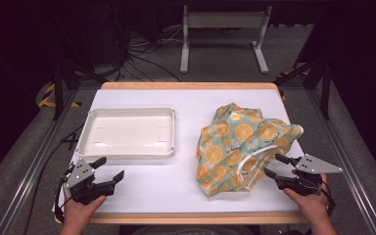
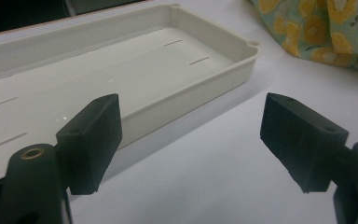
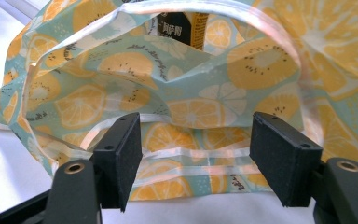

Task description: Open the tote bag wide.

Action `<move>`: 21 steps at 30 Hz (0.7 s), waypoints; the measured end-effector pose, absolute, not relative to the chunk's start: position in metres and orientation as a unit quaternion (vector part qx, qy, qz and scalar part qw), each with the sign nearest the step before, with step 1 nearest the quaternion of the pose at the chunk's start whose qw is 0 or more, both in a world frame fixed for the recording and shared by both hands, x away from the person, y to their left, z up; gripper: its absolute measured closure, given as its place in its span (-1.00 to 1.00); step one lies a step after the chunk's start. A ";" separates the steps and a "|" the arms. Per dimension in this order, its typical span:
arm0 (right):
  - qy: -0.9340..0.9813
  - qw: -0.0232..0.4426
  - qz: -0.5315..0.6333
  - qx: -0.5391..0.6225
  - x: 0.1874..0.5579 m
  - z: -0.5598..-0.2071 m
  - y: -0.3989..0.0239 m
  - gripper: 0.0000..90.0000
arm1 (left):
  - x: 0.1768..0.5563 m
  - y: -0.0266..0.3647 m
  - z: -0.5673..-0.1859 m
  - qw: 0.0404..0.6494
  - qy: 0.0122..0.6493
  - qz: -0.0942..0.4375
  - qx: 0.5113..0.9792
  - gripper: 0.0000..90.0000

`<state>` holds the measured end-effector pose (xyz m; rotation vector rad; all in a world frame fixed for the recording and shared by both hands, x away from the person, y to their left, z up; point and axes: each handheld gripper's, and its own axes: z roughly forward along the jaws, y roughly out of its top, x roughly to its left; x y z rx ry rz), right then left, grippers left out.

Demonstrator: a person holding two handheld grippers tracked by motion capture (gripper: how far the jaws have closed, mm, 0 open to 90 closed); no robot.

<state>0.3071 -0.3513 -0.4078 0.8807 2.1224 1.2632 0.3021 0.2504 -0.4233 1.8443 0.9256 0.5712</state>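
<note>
A green bag printed with orange slices [image 1: 240,144] lies crumpled on the right half of the white table. Its mouth gapes toward my right gripper [image 1: 274,165], and something dark with a yellow label [image 3: 182,25] shows inside the bag [image 3: 191,84]. The right gripper [image 3: 196,163] stands open just short of the bag's pale rim, touching nothing. An empty white tray [image 1: 85,142] sits on the left half. My left gripper [image 1: 108,169] is open near the table's front left, a little in front of the tray [image 2: 214,70], jaws wide with bare table between them [image 2: 191,149].
The table's wooden front edge [image 1: 196,218] runs just behind both hands. Beyond the table's far side stand a white metal frame [image 1: 223,29] and loose cables on grey floor. Metal rails flank the table left and right.
</note>
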 end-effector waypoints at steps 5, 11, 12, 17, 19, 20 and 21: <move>0.779 0.261 0.467 0.327 0.305 -0.407 -0.355 -0.23 | 0.303 0.251 -0.423 0.480 0.380 0.233 0.756 -0.53; 0.777 0.259 0.465 0.336 0.303 -0.407 -0.359 -0.23 | 0.304 0.251 -0.423 0.480 0.379 0.234 0.756 -0.53; 0.776 0.259 0.464 0.339 0.302 -0.406 -0.360 -0.23 | 0.303 0.250 -0.423 0.481 0.381 0.232 0.755 -0.52; 0.768 0.266 0.464 0.353 0.302 -0.404 -0.367 -0.25 | 0.303 0.250 -0.424 0.481 0.380 0.233 0.755 -0.52; 0.766 0.267 0.466 0.354 0.302 -0.404 -0.369 -0.25 | 0.304 0.251 -0.423 0.480 0.380 0.234 0.755 -0.52; 0.766 0.269 0.464 0.354 0.302 -0.404 -0.369 -0.25 | 0.304 0.250 -0.424 0.481 0.382 0.233 0.754 -0.52; 0.766 0.269 0.464 0.354 0.302 -0.404 -0.369 -0.25 | 0.304 0.250 -0.424 0.481 0.382 0.233 0.754 -0.52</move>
